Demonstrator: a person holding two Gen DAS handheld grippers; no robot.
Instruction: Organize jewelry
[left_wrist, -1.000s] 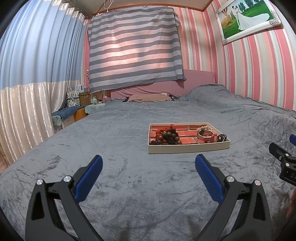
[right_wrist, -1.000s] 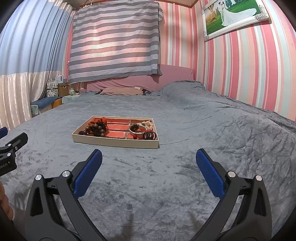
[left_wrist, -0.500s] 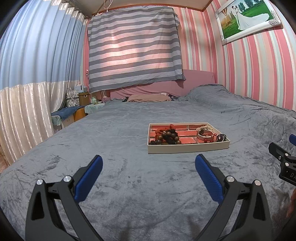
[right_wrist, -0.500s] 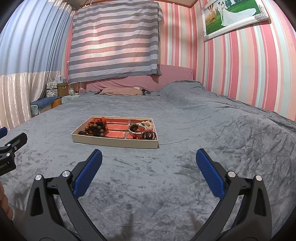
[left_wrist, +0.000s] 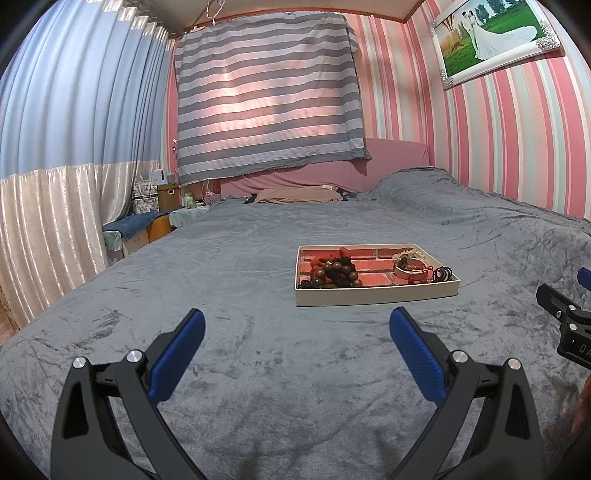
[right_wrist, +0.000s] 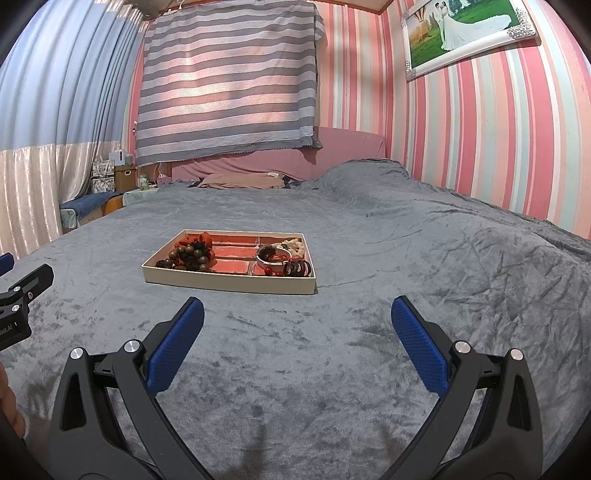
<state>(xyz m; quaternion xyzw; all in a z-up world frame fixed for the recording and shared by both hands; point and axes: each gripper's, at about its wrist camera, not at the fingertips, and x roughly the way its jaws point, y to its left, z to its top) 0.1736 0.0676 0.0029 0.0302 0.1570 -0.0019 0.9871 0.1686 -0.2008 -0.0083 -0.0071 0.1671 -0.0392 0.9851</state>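
The tray (left_wrist: 376, 293) lies flat on the bed (left_wrist: 258, 258), well ahead of both grippers. All visible jewelry sits inside it: dark beads (left_wrist: 338, 275) with a red piece (left_wrist: 317, 263) at the left end, and a bangle (left_wrist: 408, 266), a pale piece (left_wrist: 413, 254) and dark rings (left_wrist: 443, 274) at the right end; the middle compartments appear bare. No jewelry shows loose on the bed. This layout fits either a finished sort or pieces awaiting distribution among compartments; the views do not settle which. The left gripper (left_wrist: 297, 339) and right gripper (right_wrist: 297, 326) hover low above the bed short of the tray, jaws of both spread wide and holding nothing. Compared with the earlier frames, tray, contents and both grippers hold almost the same positions; only a very slight drift of the views is apparent.
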